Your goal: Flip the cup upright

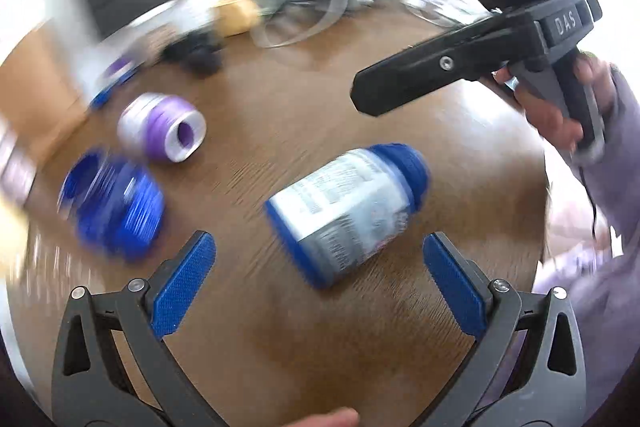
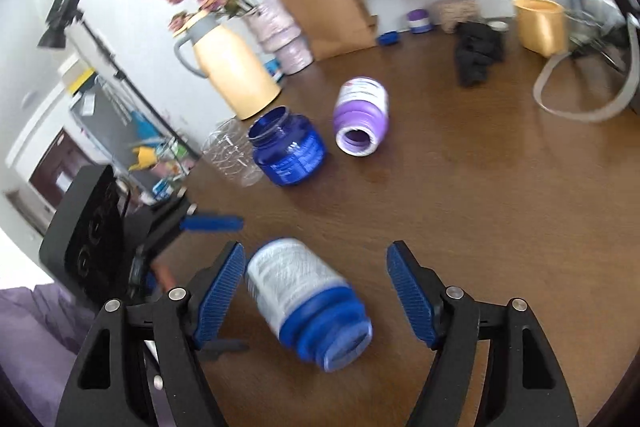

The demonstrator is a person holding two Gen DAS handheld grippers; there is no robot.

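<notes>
A white-labelled blue bottle (image 1: 344, 211) lies on its side on the brown wooden table (image 1: 304, 99). My left gripper (image 1: 320, 279) is open just short of the bottle's base, not touching it. My right gripper (image 2: 316, 295) is open too and straddles the same bottle (image 2: 300, 291) from the other end, whose blue neck points toward that camera. In the left wrist view the right gripper (image 1: 364, 95) hangs above the table at upper right, held by a hand (image 1: 552, 111). One blue finger (image 2: 212, 223) of the left gripper shows at the left.
A dark blue open jar (image 2: 286, 147) stands beyond, beside a purple bottle (image 2: 362, 119) lying on its side and a clear plastic cup (image 2: 232, 155). Along the back are a yellow jug (image 2: 232, 75), a paper bag (image 2: 328, 11), black cloth (image 2: 478, 51) and a yellow tub (image 2: 540, 23).
</notes>
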